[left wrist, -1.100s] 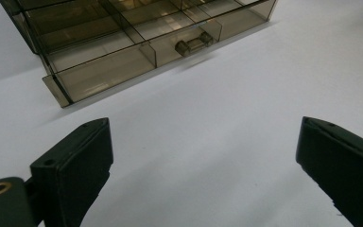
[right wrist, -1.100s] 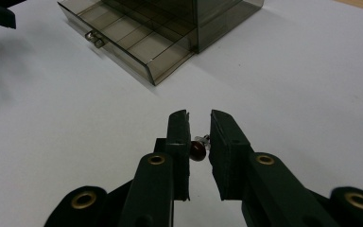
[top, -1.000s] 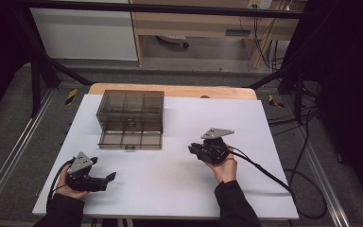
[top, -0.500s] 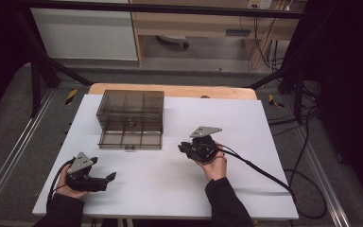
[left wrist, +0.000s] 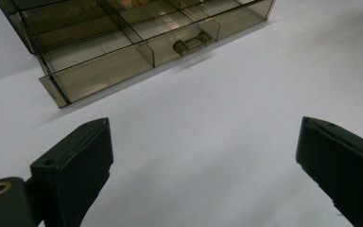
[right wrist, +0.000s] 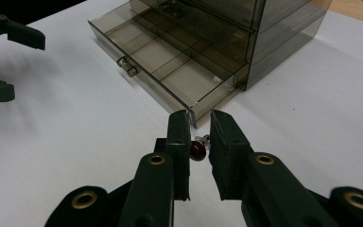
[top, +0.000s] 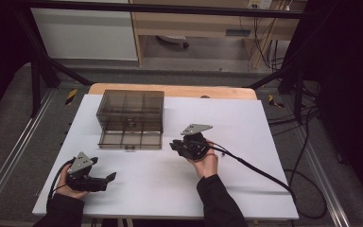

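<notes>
- Small dark red bead-like piece (right wrist: 198, 150) pinched in right gripper (right wrist: 199, 124), near pulled-out bottom drawer (right wrist: 170, 71) of smoky clear plastic cabinet (top: 131, 109).
- Left to do: probably dropping it into a compartment.
- Left gripper (left wrist: 203, 142) spread wide, empty.

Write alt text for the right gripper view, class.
The right gripper holds a small dark red object just short of the open bottom drawer of a smoky clear organiser on a white table.

Bare table (top: 246, 123) flanks the smoky drawer box (top: 131, 109); its open drawer (top: 130, 139) juts forward
</notes>
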A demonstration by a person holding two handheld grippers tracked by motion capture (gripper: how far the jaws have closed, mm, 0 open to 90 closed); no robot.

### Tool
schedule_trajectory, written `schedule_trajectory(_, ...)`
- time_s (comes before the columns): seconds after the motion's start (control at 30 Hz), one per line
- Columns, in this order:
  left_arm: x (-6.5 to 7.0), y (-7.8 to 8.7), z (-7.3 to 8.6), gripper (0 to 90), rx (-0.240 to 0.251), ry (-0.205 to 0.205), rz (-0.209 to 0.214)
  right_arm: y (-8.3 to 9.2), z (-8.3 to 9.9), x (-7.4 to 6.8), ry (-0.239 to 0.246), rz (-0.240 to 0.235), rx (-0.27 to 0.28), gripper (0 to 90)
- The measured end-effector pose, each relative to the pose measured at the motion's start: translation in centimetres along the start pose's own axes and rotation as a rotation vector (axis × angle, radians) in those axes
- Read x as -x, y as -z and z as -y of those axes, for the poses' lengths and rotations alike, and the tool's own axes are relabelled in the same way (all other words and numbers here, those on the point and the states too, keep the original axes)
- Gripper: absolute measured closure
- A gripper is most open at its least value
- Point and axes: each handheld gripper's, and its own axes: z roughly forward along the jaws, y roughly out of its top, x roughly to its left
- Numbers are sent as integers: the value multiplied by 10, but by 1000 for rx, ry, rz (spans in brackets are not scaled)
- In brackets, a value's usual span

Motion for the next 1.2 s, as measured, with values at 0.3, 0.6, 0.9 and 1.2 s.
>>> schedule_trajectory(0.3,0,0,0,46,-1,0,1,-10,-6,-4,4,-10,5,787)
schedule_trajectory(0.6,0,0,0,46,-3,-1,4,-19,-13,-9,5,-27,14,787)
schedule_trajectory(0.9,1,-1,0,46,-5,-3,5,-30,-19,-14,10,-37,14,787)
schedule_trajectory(1.2,1,-1,0,46,-5,-3,6,-40,-25,-19,20,-50,11,787)
